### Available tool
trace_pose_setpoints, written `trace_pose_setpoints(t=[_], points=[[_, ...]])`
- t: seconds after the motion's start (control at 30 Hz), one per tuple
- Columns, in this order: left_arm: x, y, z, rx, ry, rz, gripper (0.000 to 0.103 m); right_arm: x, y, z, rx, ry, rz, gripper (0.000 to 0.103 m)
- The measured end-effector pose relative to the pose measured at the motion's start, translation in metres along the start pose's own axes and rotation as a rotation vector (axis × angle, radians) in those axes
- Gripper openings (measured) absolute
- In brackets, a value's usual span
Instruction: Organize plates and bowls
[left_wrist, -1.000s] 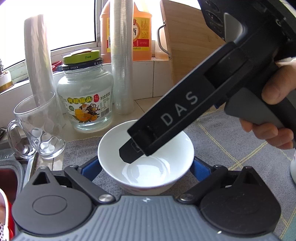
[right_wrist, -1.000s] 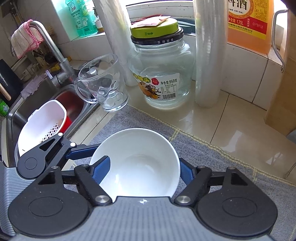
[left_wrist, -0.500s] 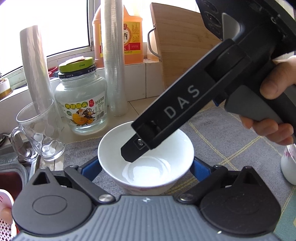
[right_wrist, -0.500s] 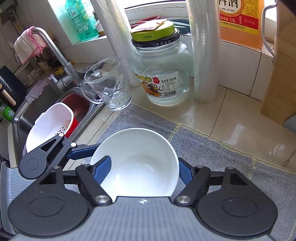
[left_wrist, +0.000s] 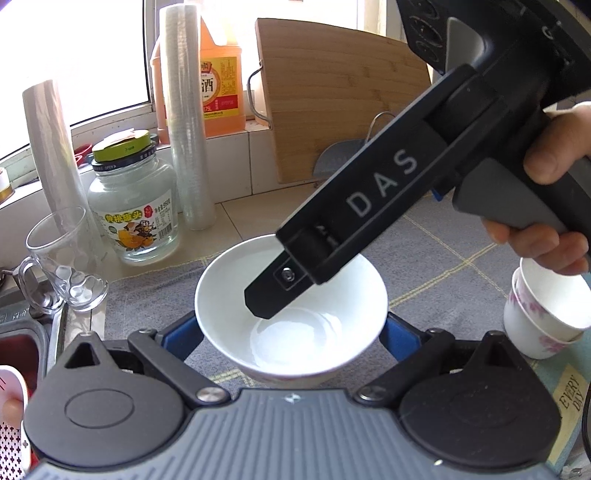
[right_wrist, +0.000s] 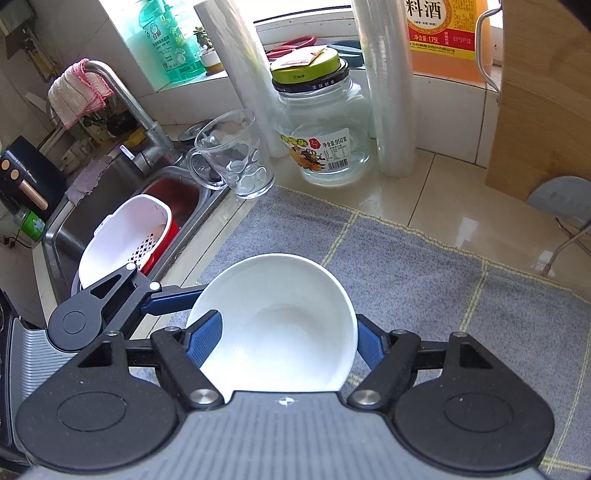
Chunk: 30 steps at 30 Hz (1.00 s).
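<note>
— Grey mat (right_wrist: 406, 266) with thin yellow lines covers the near part of the counter (right_wrist: 436, 184), which is glossy cream tile running back to a window sill. What sits on it?

— One plain white bowl (left_wrist: 295, 332), deep, round-rimmed, empty and glossy inside, with a faint pattern low on its outer wall. It is over the mat's left part, not far from the sink (right_wrist: 122, 206); whether it rests on the mat or hangs just clear of it cannot be told.

— And the tongs?

— Both pairs are on that bowl. The left gripper (left_wrist: 291, 332) has a blue pad on each outer side of the bowl, closed against it. The right gripper (right_wrist: 280, 339) is closed on the rim, one blue finger (right_wrist: 205, 336) inside the bowl and the other outside; a hand (left_wrist: 546, 206) holds its handle.

— Anything else around?

— A glass mug (right_wrist: 236, 158) at the mat's far left corner, a lidded jar (right_wrist: 325, 125), two rolls of film (right_wrist: 388, 85), an orange bottle (left_wrist: 219, 88), a wooden board (left_wrist: 340, 99) leaning at the back, and stacked flowered cups (left_wrist: 543, 317) near the mat's right edge.
</note>
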<state>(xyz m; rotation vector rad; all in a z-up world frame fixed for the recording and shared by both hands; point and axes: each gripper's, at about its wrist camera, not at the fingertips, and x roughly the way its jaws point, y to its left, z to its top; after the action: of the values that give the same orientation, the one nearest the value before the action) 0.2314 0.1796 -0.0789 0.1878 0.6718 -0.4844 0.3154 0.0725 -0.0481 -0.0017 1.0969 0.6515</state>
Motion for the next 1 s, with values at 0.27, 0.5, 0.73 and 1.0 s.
trace_pose_setpoints(t=[0.27, 0.5, 0.73, 1.0], points=[[-0.016, -0.031, 0.005, 0.016, 0.004, -0.023, 0.099, -0.029, -0.007, -0.026, 0.027, -0.004, -0.001, 0.081], [-0.027, -0.06, 0.01, 0.039, 0.007, -0.041, 0.099, -0.056, -0.015, -0.049, 0.035, -0.016, -0.01, 0.081], [-0.031, -0.093, 0.016, 0.075, -0.001, -0.069, 0.099, -0.086, -0.031, -0.077, 0.043, -0.033, -0.028, 0.081], [-0.033, -0.132, 0.024, 0.114, -0.015, -0.116, 0.099, -0.124, -0.051, -0.106, 0.084, -0.071, -0.061, 0.081]])
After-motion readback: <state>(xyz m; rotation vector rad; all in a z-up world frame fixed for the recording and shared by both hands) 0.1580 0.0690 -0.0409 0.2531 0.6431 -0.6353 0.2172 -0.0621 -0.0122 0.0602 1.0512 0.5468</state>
